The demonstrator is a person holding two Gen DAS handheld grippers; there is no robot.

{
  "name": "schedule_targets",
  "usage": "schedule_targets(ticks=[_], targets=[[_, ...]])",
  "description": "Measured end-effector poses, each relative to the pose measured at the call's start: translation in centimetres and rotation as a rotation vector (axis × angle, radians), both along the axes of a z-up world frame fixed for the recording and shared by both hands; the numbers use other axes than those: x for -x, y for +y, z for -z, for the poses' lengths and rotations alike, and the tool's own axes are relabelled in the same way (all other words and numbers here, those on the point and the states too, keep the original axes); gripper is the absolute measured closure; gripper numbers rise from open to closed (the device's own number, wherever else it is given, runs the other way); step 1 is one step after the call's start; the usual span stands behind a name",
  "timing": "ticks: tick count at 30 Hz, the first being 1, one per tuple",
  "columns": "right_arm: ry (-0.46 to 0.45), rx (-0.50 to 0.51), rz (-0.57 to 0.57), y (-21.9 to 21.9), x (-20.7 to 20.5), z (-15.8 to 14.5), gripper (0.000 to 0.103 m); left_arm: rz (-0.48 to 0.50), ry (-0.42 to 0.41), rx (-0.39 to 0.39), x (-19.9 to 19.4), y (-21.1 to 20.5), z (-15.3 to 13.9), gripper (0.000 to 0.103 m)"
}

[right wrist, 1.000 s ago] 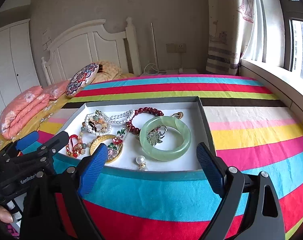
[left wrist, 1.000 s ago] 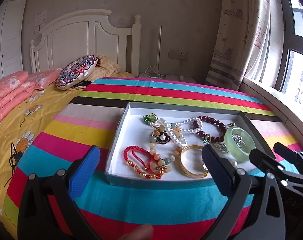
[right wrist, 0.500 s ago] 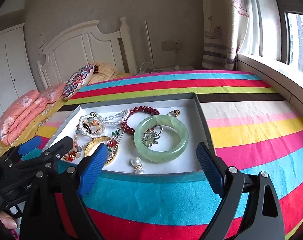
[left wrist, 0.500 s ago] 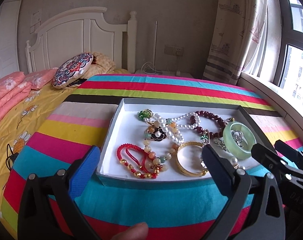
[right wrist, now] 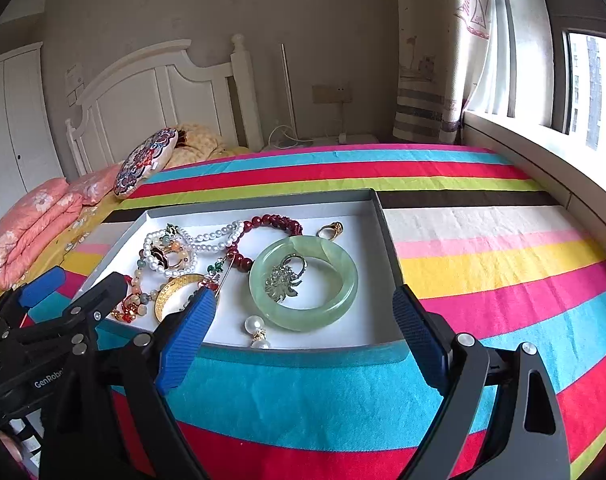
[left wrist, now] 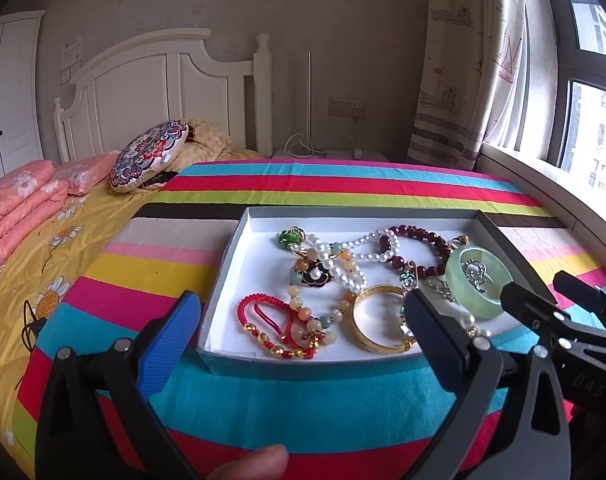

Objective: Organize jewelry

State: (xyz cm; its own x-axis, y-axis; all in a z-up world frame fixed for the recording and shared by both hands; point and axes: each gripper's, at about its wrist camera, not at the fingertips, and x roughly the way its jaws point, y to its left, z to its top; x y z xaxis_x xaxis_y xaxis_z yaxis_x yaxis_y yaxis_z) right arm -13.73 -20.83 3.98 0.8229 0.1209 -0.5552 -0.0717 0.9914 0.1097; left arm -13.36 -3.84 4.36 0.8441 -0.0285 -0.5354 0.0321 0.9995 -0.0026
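Blue-padded jaws on both grippers stood wide apart with nothing between them, so neither was holding a thing. The left gripper (left wrist: 299, 344) hung low in its frame over the near edge of the tray (left wrist: 231, 240), the right gripper (right wrist: 307, 336) likewise. My guess is they sat spread and level like that to come down around a piece, but which one I couldn't tell.

All the jewelry lay jumbled inside the tray on the striped bedspread (right wrist: 483, 248), centre of both frames: jade bangle (right wrist: 345, 288), gold bangle (left wrist: 359, 320), red cord bracelet (left wrist: 263, 312), pearl strand (left wrist: 343, 272), dark red beads (left wrist: 431, 240).

Right view showed a silver brooch (right wrist: 283, 280) lying inside the jade bangle, plus a gold ring (right wrist: 332, 230) and a pearl earring (right wrist: 255, 330). Left view showed the cord bracelet whole; in the right view it was mostly hidden behind the other gripper.
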Motion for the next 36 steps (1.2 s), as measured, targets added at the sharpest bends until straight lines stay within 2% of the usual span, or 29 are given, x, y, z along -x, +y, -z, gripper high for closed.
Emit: schedule_targets(ticks=[7, 36], targets=[[0.018, -0.073, 0.018, -1.2, -0.3, 0.3, 0.016, -0.012, -0.017, 0.036, 0.3, 0.8, -0.1, 0.002], [0.027, -0.025, 0.049, -0.7, -0.6, 0.4, 0.016, -0.001, -0.026, 0.045, 0.5, 1.0, -0.1, 0.002]])
